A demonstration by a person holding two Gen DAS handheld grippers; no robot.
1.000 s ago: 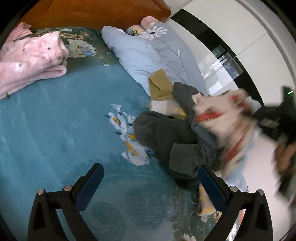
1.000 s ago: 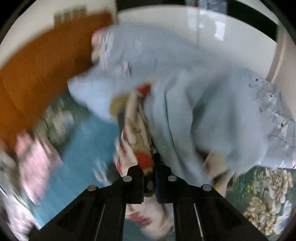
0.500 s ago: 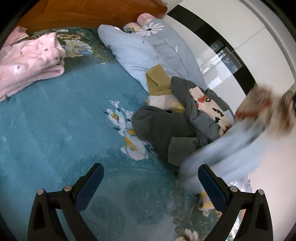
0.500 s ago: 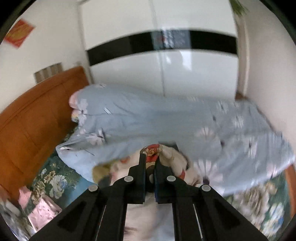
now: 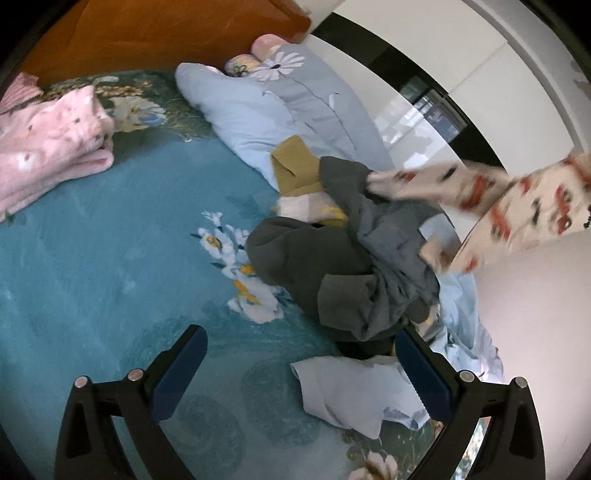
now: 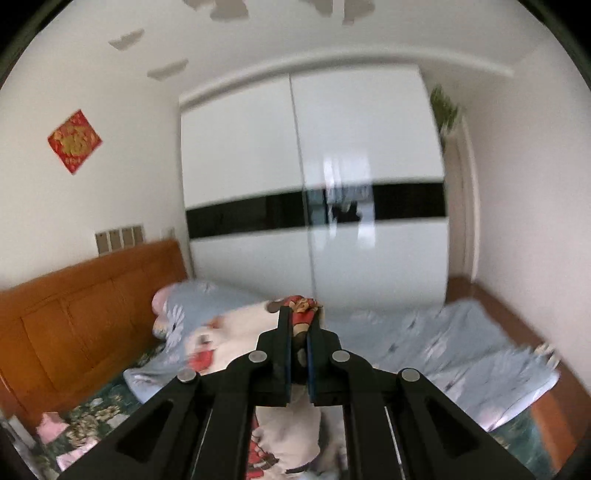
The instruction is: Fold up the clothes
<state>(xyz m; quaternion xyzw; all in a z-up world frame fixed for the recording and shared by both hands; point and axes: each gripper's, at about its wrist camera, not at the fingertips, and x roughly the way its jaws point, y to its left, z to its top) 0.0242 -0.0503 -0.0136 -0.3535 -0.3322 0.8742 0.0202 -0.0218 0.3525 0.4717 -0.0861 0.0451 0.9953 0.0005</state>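
Observation:
My right gripper is shut on a cream garment with red prints and holds it high above the bed; the cloth hangs below the fingers. The same garment stretches blurred across the right of the left wrist view, one end still on the pile of dark grey clothes. My left gripper is open and empty, low over the teal bedspread, with its right finger beside a light blue garment.
A folded pink garment lies at the far left by the wooden headboard. A pale blue quilt runs along the bed's far side. A white wardrobe stands beyond the bed.
My right gripper has lifted the cream printed garment up off the pile, and its view has swung from the bed to the wardrobe. A light blue garment has dropped near my left gripper's right finger.

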